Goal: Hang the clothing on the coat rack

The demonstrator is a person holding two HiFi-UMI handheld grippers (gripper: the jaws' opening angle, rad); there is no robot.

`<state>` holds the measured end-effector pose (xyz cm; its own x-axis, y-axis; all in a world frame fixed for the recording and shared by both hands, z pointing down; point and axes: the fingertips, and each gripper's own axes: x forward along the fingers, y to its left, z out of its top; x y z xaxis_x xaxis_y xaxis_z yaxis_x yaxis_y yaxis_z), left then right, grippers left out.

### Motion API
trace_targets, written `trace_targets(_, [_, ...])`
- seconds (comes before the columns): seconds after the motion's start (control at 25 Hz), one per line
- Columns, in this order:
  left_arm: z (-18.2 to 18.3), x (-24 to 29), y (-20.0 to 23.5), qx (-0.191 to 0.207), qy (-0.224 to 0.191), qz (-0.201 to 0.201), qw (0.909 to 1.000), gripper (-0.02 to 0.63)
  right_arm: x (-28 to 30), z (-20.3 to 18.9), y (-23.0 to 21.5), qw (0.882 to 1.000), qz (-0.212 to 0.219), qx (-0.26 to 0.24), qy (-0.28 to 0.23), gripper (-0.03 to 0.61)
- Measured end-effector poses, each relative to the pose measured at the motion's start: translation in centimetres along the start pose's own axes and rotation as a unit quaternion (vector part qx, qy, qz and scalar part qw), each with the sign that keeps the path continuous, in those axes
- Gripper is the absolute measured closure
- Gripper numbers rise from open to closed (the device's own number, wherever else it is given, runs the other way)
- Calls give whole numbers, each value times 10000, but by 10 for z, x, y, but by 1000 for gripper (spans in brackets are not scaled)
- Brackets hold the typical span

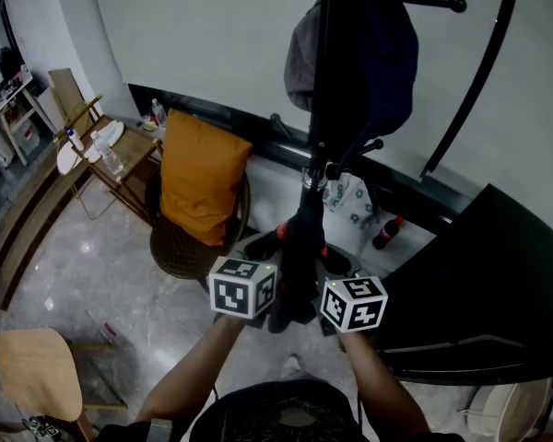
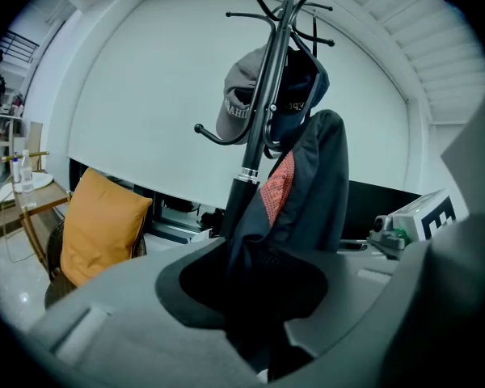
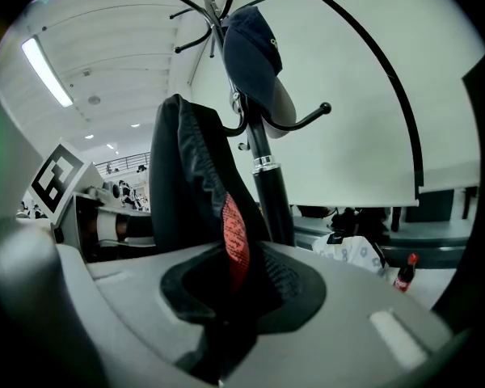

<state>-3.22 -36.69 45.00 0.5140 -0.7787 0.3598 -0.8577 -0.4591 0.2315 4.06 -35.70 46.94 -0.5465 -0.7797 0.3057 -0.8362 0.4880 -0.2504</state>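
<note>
A dark garment point(image 1: 293, 265) with a red inner patch point(image 2: 280, 180) hangs bunched along the pole of the black coat rack point(image 1: 324, 81), low down. Its upper fold point(image 2: 323, 136) rises beside a lower hook; whether it rests on the hook I cannot tell. My left gripper point(image 1: 263, 302) holds it from the left, with cloth filling the gap between the jaws point(image 2: 259, 330). My right gripper point(image 1: 327, 309) is shut on the same cloth from the right point(image 3: 218, 330). A grey cap point(image 1: 301, 58) and a navy cap point(image 1: 392, 63) hang higher on the rack.
An orange cushion point(image 1: 201, 187) leans in a wicker chair left of the rack. A wooden side table point(image 1: 111, 150) with bottles stands behind it. A wooden stool point(image 1: 37, 371) sits near left. A black table point(image 1: 498, 284) fills the right; a cola bottle point(image 1: 387, 233) and a patterned bag point(image 1: 350, 201) stand by the wall.
</note>
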Motion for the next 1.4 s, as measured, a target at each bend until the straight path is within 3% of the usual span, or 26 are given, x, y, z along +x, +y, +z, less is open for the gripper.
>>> trace_targets(0.32, [-6, -17, -7, 112, 57, -34, 9999, 499, -16, -1, 10, 9999, -120, -66, -64, 497])
trace_targets(0.88, [-5, -50, -24, 78, -184, -154, 9997, 494, -50, 3, 27, 9991, -317, -177, -240, 489])
trace_targets(1.4, [-11, -85, -52, 207, -245, -353, 9989, 495, -84, 4, 61, 9988, -244, -154, -386, 489])
